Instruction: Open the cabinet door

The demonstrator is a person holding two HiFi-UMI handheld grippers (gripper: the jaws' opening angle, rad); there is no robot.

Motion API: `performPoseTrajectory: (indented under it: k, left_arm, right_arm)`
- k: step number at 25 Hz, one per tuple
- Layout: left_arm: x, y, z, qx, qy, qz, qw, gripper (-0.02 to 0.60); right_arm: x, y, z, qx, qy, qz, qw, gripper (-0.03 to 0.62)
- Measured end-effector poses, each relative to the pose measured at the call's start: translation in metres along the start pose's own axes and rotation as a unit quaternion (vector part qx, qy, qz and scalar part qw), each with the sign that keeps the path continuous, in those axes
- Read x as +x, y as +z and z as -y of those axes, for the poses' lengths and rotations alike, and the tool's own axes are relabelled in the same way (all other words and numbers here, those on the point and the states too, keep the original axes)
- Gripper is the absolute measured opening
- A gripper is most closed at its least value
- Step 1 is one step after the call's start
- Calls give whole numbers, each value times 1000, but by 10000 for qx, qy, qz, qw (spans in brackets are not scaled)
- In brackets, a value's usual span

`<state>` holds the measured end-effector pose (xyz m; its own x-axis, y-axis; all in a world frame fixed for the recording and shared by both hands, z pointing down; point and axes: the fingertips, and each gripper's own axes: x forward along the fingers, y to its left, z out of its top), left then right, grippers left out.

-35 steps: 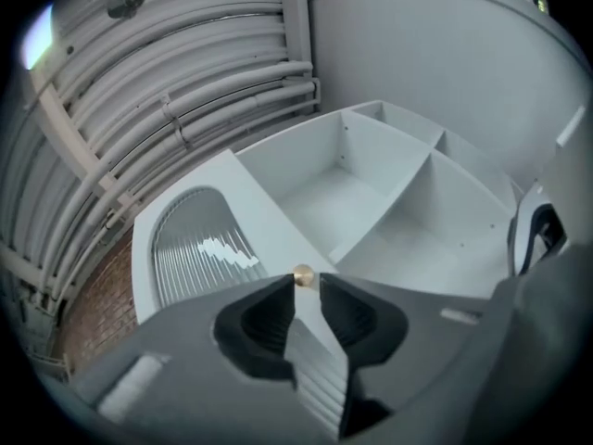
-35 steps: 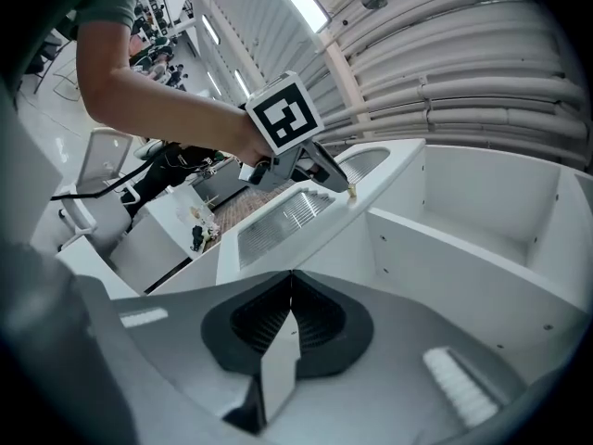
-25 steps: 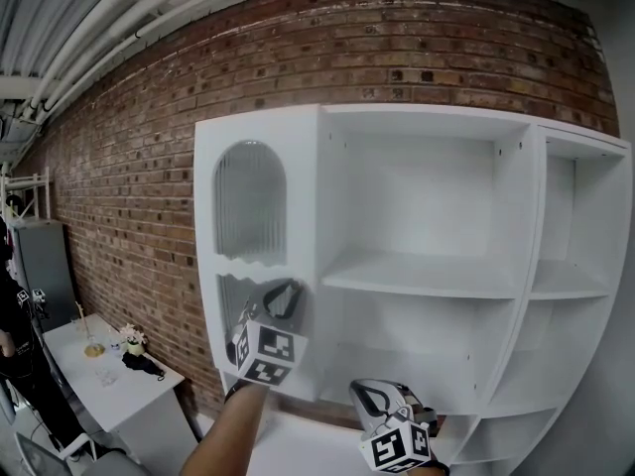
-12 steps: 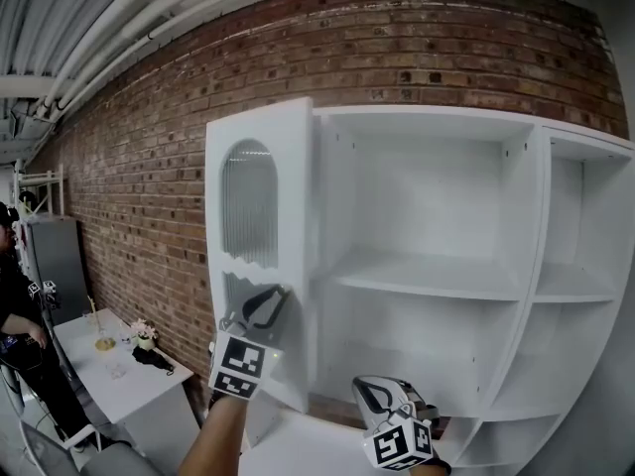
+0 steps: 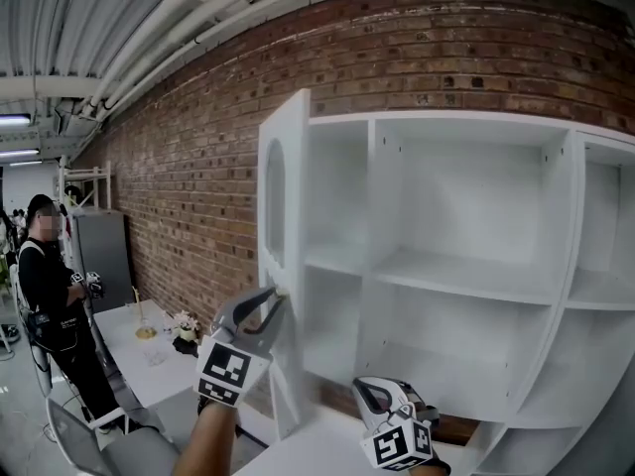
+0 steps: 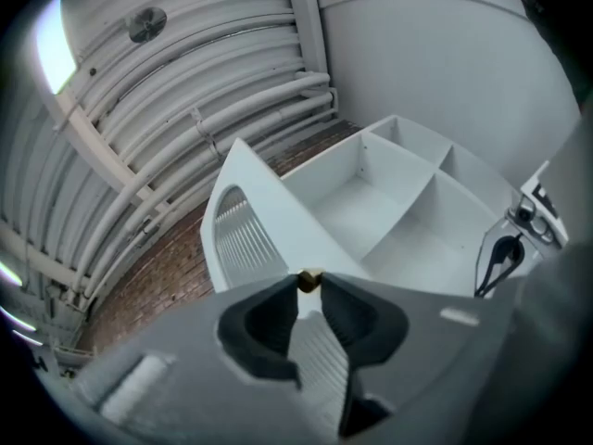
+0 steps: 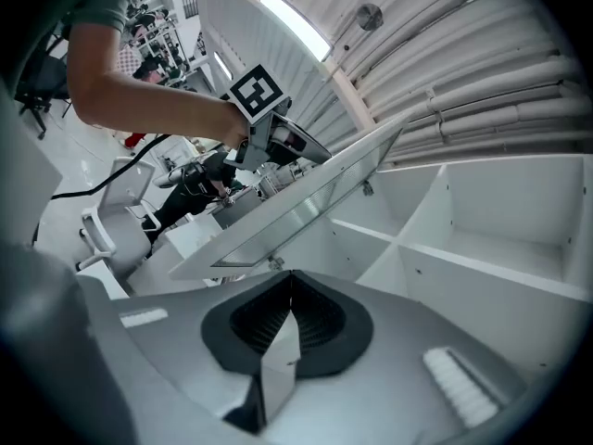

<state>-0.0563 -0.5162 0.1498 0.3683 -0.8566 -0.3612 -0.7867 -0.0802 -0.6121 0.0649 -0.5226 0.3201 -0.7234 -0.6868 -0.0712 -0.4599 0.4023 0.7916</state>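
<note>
The white cabinet door (image 5: 283,216), with an arched ribbed-glass window, stands swung far out from the white cabinet (image 5: 466,284) and shows nearly edge-on. My left gripper (image 5: 273,300) is shut on the door's small brass knob (image 6: 309,281), which shows between the jaw tips of the left gripper (image 6: 309,287). The door (image 6: 250,235) fills the middle of that view. My right gripper (image 5: 375,397) hangs low in front of the cabinet, shut with nothing in it. In the right gripper view the jaws of the right gripper (image 7: 289,284) meet, with the door (image 7: 296,202) and left gripper (image 7: 298,143) beyond them.
The cabinet's open compartments behind the door are bare. A brick wall (image 5: 198,157) runs behind it. To the left stand a white table (image 5: 149,365) with small items, a chair (image 5: 94,439) and a person (image 5: 50,305) in dark clothes.
The door has swung from part-open to wide open. My left gripper moved left and toward me with the knob in it. The right gripper stayed in place.
</note>
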Motion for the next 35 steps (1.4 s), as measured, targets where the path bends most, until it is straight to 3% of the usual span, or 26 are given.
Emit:
performPoseTrajectory:
  k: [10,21,27,35]
  left_arm:
    - [-60,-23,-55,13,692,-387,9968,61]
    - [-101,-59,-113,76,1300,-770,9885,0]
    - [-127,-76,-115,254,1244,-1094,9859,0]
    - [-174,-113,-83,482,920,-1688,9802,0]
  right_arm:
    - [16,37,-40,-5,418,469,9980,8]
    - [28,63,-55,-28,462,573,9973,8]
    - [45,90,-69,-30,574,770,9954,8]
    - [70,123,-101,14,905,1016,9907,8]
